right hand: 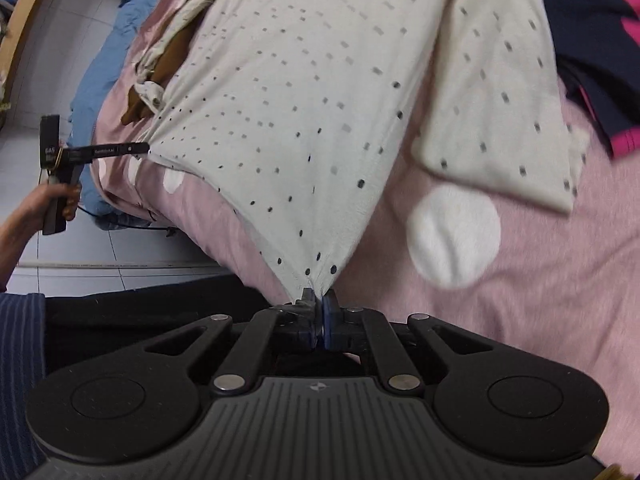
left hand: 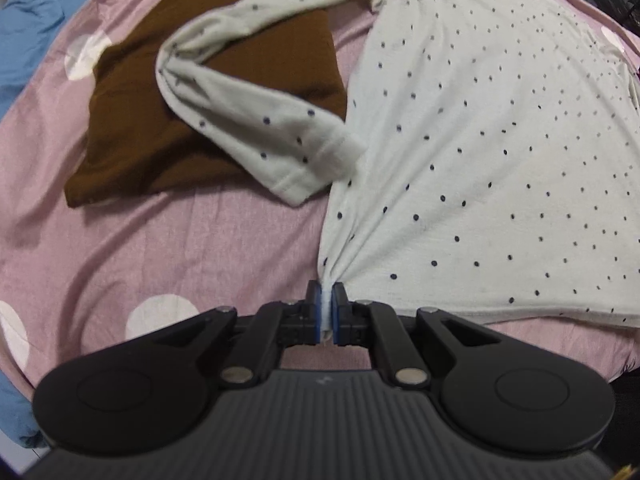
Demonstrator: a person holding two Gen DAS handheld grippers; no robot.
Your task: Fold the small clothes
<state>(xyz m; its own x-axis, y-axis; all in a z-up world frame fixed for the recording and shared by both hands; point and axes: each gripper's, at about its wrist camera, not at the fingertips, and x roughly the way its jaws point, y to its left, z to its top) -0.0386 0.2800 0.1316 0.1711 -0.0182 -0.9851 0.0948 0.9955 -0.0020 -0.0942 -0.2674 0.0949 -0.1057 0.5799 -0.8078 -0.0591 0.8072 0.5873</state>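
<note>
left tongs (left hand: 327,306) clamped on shirt (left hand: 480,140) hem corner | right tongs (right hand: 319,312) clamped on other corner | risk: thin pinch slips when lifted; sleeve (left hand: 240,92) drags brown cloth (left hand: 132,128) near bed (left hand: 160,240) edge

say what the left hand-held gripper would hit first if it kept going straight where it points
Probably the pink bedsheet: the left hand-held gripper, shut on the dotted shirt hem, points down at it; depth is unclear.

Shirt (left hand: 480,140) on bed (left hand: 180,248), sleeve (left hand: 248,120) over folded garment (left hand: 132,136)

Soft even light, blurred fisheye edges.
</note>
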